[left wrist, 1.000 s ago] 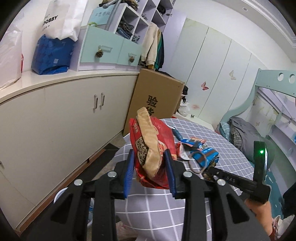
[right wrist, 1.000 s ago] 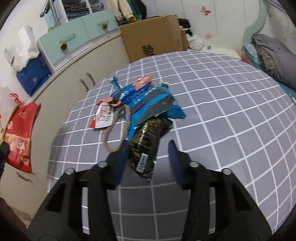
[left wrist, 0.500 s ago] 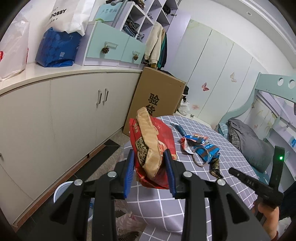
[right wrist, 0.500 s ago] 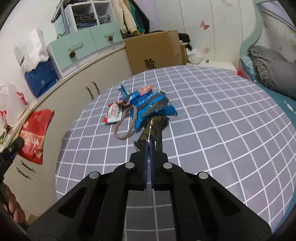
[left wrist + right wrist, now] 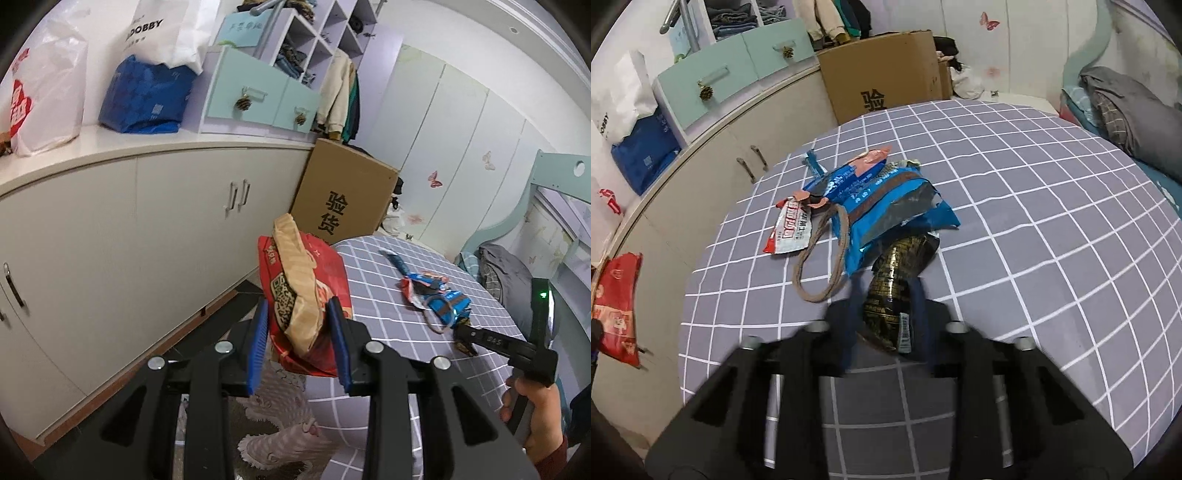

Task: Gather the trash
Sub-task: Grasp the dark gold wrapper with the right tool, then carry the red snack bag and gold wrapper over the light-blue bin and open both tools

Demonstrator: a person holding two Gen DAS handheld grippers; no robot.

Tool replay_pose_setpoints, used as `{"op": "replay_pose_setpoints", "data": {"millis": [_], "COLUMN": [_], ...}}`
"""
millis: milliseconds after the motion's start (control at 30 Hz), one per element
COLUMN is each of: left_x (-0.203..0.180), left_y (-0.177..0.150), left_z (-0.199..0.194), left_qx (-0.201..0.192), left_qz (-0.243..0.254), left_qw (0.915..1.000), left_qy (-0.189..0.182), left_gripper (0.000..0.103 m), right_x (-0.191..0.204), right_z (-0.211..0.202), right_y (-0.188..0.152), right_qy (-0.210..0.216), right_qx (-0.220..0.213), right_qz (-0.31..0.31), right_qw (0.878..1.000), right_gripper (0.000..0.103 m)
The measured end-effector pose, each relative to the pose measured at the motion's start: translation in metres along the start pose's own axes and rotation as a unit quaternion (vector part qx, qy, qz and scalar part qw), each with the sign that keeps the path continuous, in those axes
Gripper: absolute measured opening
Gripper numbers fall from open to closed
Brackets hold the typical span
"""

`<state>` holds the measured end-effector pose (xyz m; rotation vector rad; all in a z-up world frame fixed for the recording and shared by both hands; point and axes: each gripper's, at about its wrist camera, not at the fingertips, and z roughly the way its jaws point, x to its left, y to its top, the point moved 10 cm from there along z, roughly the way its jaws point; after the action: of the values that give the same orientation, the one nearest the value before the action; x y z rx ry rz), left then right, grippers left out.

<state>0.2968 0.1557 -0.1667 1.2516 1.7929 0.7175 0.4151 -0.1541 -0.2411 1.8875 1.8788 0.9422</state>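
while the left gripper (image 5: 299,332) pinches a crumpled red snack bag with a tan paper-like fold (image 5: 304,295) between its blue pads and holds it upright in the air just off the table's left edge, above the floor, the right gripper (image 5: 884,321) reaches down over the round table covered in a grey cloth with a white grid (image 5: 1034,221). its jaws are opening, blurred in the right wrist view, and the near end of a dark, gold-printed foil wrapper (image 5: 897,277) lies between them; whether the pads press on it cannot be told. the far end of that wrapper is tucked under a flattened blue plastic bag (image 5: 886,199), which lies near the table's left edge. a brown loop of cord (image 5: 827,254) rests against the blue bag's left side, and a small red and white sachet (image 5: 792,230) lies flat just beside the loop, closer to the left edge. in the left wrist view a hand (image 5: 535,413) grips the right gripper's handle over the table's near right part.
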Motion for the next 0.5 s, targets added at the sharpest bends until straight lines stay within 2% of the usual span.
{"op": "replay_pose_setpoints", "data": {"millis": [267, 400, 500], "left_x": [0.019, 0.033, 0.048], "left_y": [-0.009, -0.015, -0.019], "left_z": [0.008, 0.012, 0.013], "left_qx": [0.009, 0.015, 0.019], "left_qz": [-0.010, -0.019, -0.029], "left_qw": [0.9999, 0.9996, 0.9993], "left_qy": [0.005, 0.011, 0.018], "left_gripper": [0.031, 0.031, 0.031], "right_x": [0.000, 0.033, 0.084], "right_z": [-0.047, -0.073, -0.080], "right_y": [-0.018, -0.027, -0.033], "right_qy": [0.015, 0.050, 0.089], "right_qx": [-0.051, -0.072, -0.077], "right_qz": [0.007, -0.009, -0.046], "right_qw": [0.999, 0.996, 0.992], "right_gripper": [0.013, 0.013, 0.013]}}
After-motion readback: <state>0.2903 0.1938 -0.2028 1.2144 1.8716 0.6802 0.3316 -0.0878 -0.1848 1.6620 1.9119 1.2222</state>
